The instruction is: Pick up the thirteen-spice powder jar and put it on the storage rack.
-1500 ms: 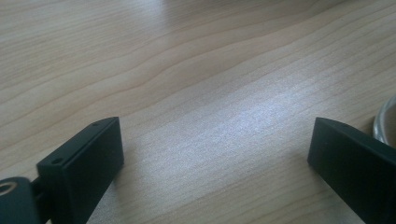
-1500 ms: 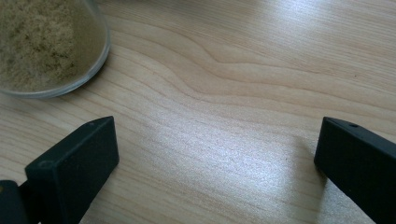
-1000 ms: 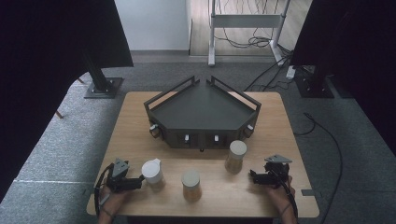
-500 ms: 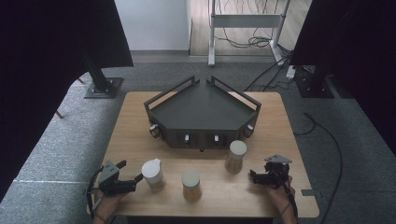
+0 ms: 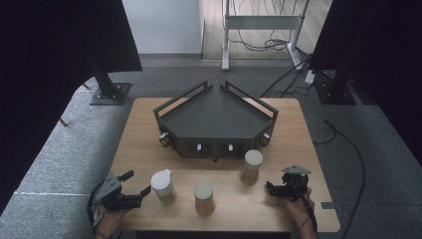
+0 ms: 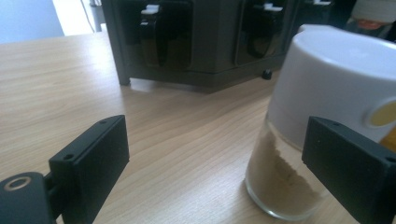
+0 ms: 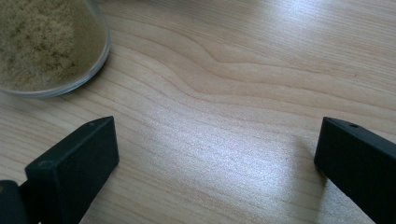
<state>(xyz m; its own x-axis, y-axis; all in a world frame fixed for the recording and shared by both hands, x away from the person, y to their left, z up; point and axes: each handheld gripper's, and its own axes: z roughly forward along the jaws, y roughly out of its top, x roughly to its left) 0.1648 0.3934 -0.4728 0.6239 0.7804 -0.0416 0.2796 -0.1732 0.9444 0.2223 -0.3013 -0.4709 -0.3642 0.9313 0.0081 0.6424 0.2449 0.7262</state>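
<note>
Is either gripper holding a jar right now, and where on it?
No. The left gripper is open beside the white-lidded jar, not closed on it. The right gripper is open over bare table.

We saw the white-capped glass jar [image 5: 163,185], partly filled with tan powder, standing upright on the wooden surface [image 5: 139,144], left of two similar jars.

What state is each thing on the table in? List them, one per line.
Left gripper: open, empty, beside the white-lidded jar.
Right gripper: open, empty.
White-lidded jar: upright, lid on, part full of powder.
Middle jar: upright, lid on.
Right jar: upright, lid on.
Dark rack: top tray bare.
</note>
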